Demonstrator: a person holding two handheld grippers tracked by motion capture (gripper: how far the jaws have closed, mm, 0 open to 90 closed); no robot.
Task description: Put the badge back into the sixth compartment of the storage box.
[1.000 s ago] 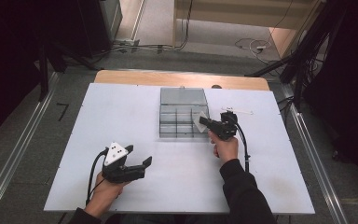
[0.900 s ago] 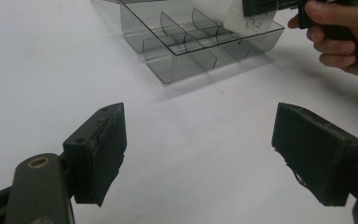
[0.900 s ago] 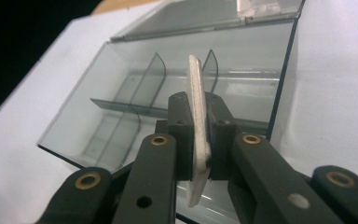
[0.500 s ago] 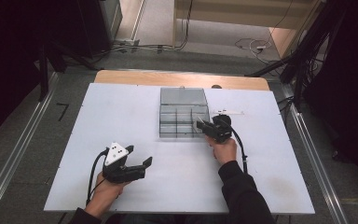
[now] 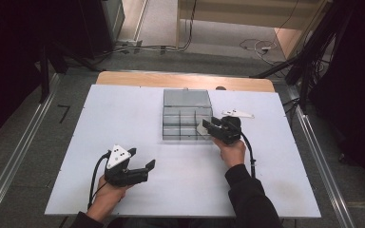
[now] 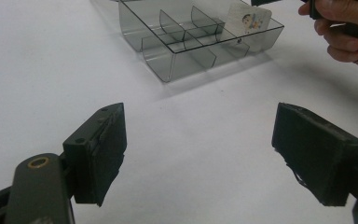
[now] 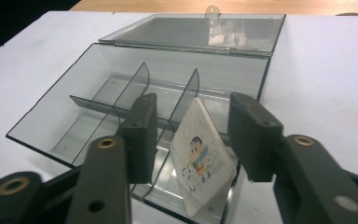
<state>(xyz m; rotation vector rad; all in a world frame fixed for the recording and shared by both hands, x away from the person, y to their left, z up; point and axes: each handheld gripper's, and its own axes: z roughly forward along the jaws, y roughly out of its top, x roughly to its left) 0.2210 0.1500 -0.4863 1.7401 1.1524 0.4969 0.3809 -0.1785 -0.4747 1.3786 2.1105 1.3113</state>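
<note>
Right claw [image 7: 191,140] just opened – card [image 7: 203,161] tilted in box [image 7: 74,100] corner; left claw [image 6: 200,154] wide.

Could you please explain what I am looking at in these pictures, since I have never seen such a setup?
A person sits at a white table with a hand-held gripper in each hand. One picture looks down from above; the other two come from cameras riding on the grippers. The left hand-held gripper rests open, holding nothing. The right hand-held gripper has just been opening over a clear plastic divided box with its lid open; a small cartoon card stands tilted between its jaws in a near compartment, no longer pinched. A white flat object lies beside the box.
</note>
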